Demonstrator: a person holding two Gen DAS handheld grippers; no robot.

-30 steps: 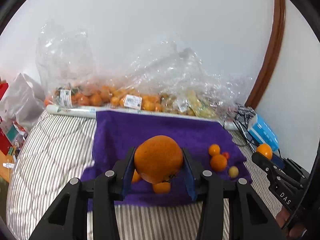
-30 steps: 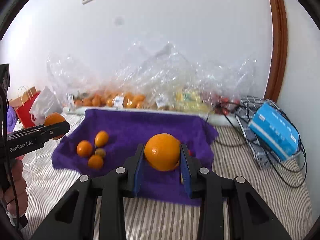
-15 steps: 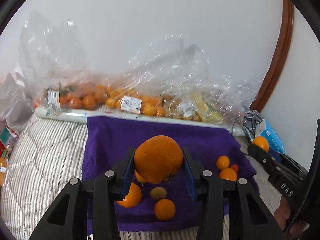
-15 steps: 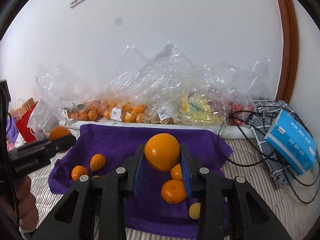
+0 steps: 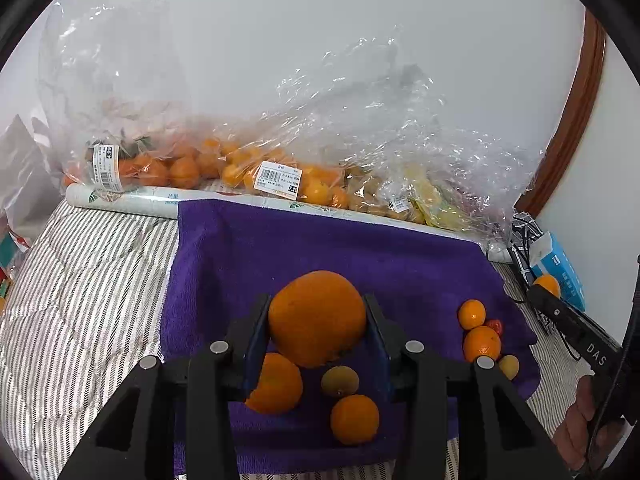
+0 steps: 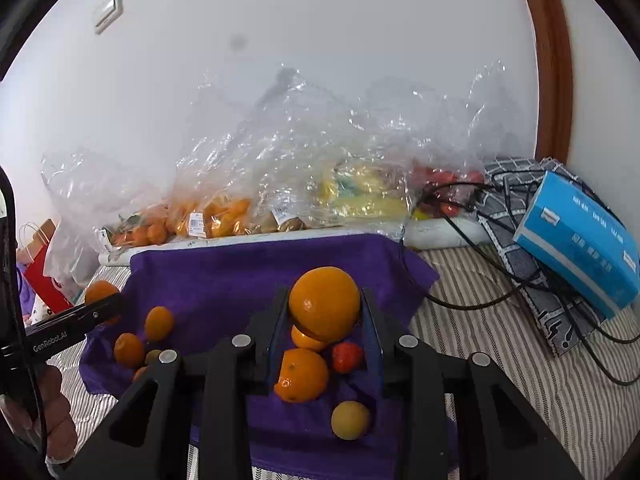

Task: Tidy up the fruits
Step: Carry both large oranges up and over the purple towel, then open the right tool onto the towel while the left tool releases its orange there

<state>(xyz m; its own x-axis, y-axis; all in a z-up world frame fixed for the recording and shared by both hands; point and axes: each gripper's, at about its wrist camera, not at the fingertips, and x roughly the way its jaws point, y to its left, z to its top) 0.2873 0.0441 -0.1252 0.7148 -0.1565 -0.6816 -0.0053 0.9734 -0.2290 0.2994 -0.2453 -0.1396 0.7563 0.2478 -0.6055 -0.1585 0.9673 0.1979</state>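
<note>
A purple towel point(image 5: 320, 248) point(image 6: 224, 276) lies on a striped bed. My left gripper point(image 5: 316, 320) is shut on a large dark orange point(image 5: 318, 316), held above a small cluster on the towel: two tangerines point(image 5: 276, 384) point(image 5: 354, 418) and a greenish fruit point(image 5: 340, 380). My right gripper point(image 6: 325, 306) is shut on a smooth orange point(image 6: 324, 302) over a second cluster: a tangerine point(image 6: 302, 374), a red fruit point(image 6: 347, 356) and a yellow fruit point(image 6: 350, 420). Each view catches the other gripper at its edge, with its orange: the right gripper point(image 5: 546, 292) and the left gripper point(image 6: 106, 302).
Clear plastic bags of oranges and yellow fruit point(image 5: 280, 176) point(image 6: 280, 200) line the wall behind the towel. A blue tissue box point(image 6: 580, 240) and black cables point(image 6: 500, 280) lie on the bed to the right. A red paper bag point(image 6: 40, 272) stands at the left.
Both grippers moved forward and down over the towel with their oranges. The clusters of small fruit now sit beneath the jaws. The bags at the wall look closer.
</note>
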